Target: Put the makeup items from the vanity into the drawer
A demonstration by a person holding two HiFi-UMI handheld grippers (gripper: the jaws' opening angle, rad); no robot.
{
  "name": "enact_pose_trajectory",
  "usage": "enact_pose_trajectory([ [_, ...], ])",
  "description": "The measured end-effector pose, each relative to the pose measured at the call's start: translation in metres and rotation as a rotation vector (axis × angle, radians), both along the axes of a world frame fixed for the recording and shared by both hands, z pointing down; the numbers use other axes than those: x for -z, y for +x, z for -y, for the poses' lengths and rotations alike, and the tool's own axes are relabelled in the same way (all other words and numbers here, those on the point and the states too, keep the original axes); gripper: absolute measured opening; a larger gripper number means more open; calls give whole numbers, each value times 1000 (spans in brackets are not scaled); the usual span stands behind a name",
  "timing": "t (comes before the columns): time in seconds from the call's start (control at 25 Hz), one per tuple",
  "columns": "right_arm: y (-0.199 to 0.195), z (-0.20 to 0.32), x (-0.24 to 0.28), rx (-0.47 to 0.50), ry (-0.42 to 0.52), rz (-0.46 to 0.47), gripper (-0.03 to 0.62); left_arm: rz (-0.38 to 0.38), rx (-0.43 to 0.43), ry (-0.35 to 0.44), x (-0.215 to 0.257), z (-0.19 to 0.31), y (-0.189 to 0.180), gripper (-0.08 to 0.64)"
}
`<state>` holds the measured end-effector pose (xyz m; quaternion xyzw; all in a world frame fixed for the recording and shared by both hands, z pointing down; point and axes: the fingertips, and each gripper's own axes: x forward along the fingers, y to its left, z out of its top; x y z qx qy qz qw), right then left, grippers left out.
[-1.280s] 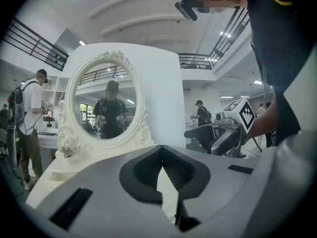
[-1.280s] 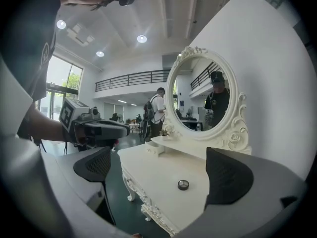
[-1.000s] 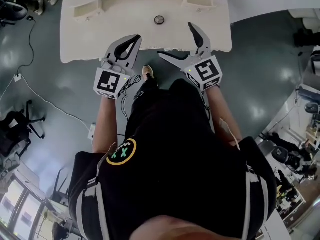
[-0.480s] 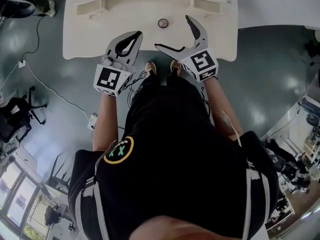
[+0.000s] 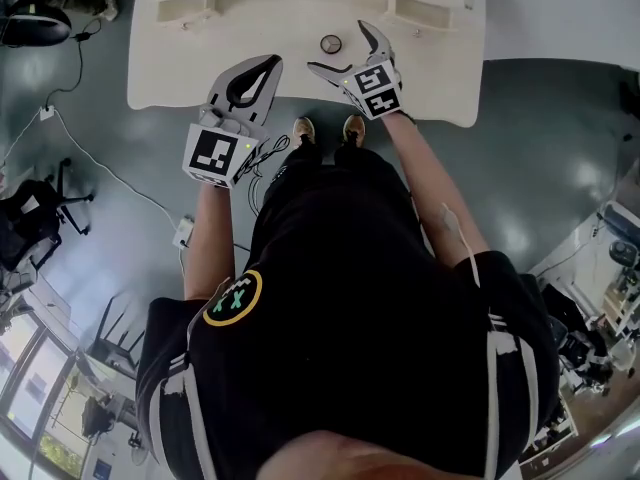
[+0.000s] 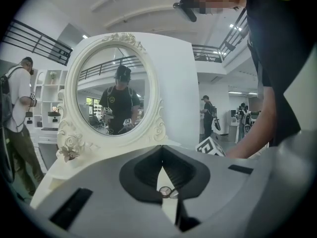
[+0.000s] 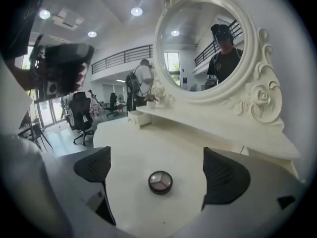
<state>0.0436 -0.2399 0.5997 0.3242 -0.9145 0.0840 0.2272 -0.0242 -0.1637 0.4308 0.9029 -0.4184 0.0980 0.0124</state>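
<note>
A small round makeup compact (image 5: 331, 43) with a three-part pan lies on the white vanity top (image 5: 180, 68). My right gripper (image 5: 339, 47) is open over the vanity, its jaws standing either side of the compact without touching it. In the right gripper view the compact (image 7: 160, 182) sits on the tabletop between the two dark pads (image 7: 225, 176). My left gripper (image 5: 272, 62) is shut and empty at the vanity's front edge, left of the compact. Through the small gap under its closed jaws in the left gripper view, the compact (image 6: 165, 192) shows ahead.
An oval ornate mirror (image 7: 208, 48) rises at the back of the vanity, above a low shelf with small drawer boxes (image 5: 185, 10) (image 5: 420, 8). My feet (image 5: 300, 128) stand by the front edge. A cable (image 5: 90, 158) and an office chair (image 5: 30, 238) are on the floor to the left.
My right gripper has moved forward over the vanity, so its open jaws now flank the compact. The left gripper has stayed shut and hardly moved.
</note>
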Motion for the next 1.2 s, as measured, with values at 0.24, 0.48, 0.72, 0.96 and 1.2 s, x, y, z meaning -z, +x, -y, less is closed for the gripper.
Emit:
enact_pose_trajectory([
  [0.24, -1, 16, -67, -15, -133, -108, 595, 9, 36, -1, 1, -5, -11, 20],
  [0.48, 0, 14, -94, -4, -188, -201, 566, 21, 48, 16, 7, -10, -16, 20],
  [0.72, 2, 13, -93, 26, -190, -226, 541, 31, 55, 15, 8, -14, -11, 19],
  [0.96, 0, 11, -90, 63, -203, -218, 428, 32, 63, 15, 9, -13, -7, 20],
  [1.2, -16, -6, -81, 212, -133, -258, 235, 39, 73, 11, 11, -15, -3, 20],
])
